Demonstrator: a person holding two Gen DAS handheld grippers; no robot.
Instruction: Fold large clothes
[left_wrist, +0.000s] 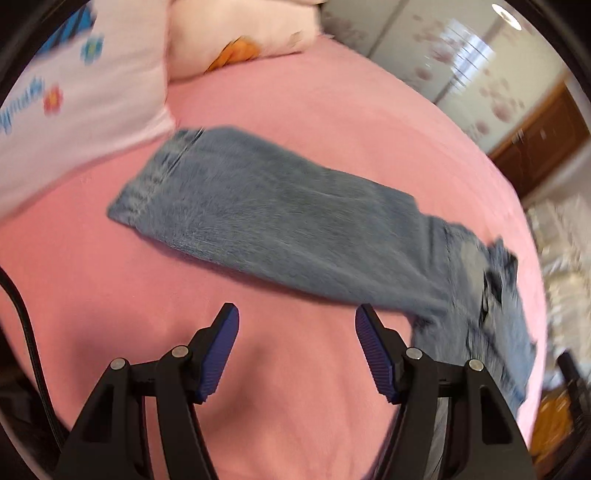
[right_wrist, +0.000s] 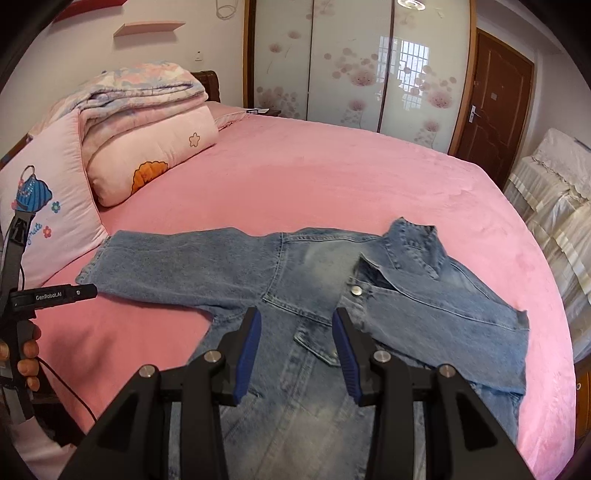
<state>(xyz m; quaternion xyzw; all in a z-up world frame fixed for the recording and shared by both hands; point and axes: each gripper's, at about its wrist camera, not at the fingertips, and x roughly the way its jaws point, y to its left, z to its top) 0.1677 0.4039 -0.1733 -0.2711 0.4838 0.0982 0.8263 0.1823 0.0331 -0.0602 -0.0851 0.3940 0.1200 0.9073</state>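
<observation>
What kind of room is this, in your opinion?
Most likely a home bedroom: a bed with a pink sheet, a folded quilt with a pillow, and a sliding wardrobe.

Both grippers (left_wrist: 297, 314) (right_wrist: 295, 317) – black angular frames, ribbed blue pads (left_wrist: 218, 354), silver pivot screws. Left handle (right_wrist: 48, 295) marked "GenRobot.AI" – black cable, bare fingers (right_wrist: 29, 354).
</observation>
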